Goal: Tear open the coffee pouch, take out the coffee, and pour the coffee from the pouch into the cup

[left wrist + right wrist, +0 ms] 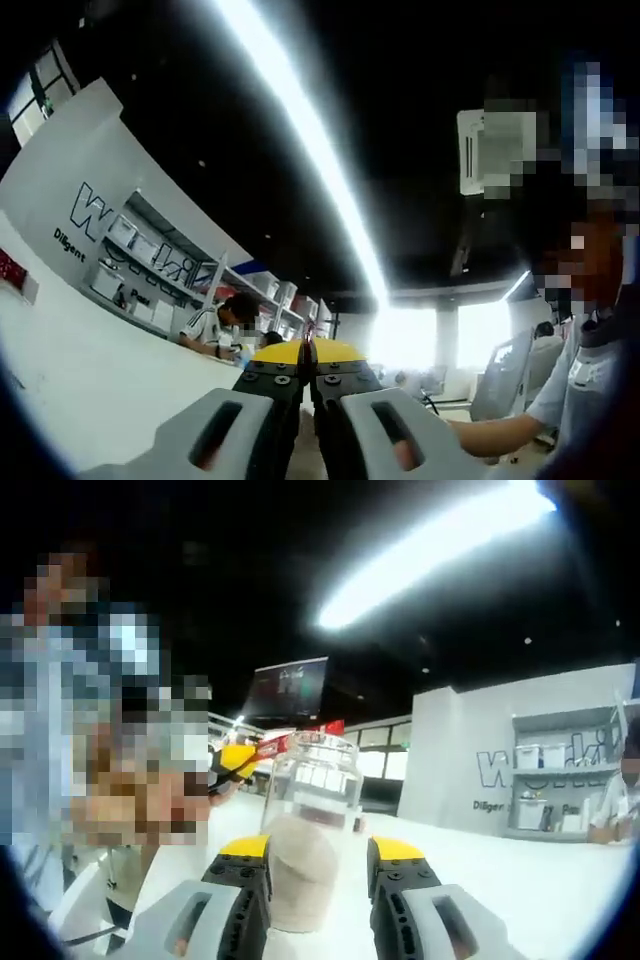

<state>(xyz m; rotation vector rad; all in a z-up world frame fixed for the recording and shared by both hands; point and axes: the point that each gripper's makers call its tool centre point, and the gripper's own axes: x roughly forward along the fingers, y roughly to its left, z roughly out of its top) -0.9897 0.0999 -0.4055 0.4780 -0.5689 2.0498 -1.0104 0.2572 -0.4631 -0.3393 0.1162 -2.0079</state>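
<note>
A clear glass cup (312,810) stands on the white table (520,880) between the jaws of my right gripper (318,852). The jaws are apart, and a gap shows beside the right one. Pale brown powder (295,870) lies in the cup's lower part. From the left, my left gripper (232,760) holds the red coffee pouch (295,742) just above the cup's rim. In the left gripper view that gripper (308,362) is shut, with a thin red edge of the pouch (308,345) showing between its yellow tips, and it points up at the ceiling.
A person's arm and sleeve (560,400) are at the right of the left gripper view. Another person (222,325) sits at a far counter beneath wall shelves (150,260). A dark screen (290,690) hangs behind the cup. White table surface spreads to the right of it.
</note>
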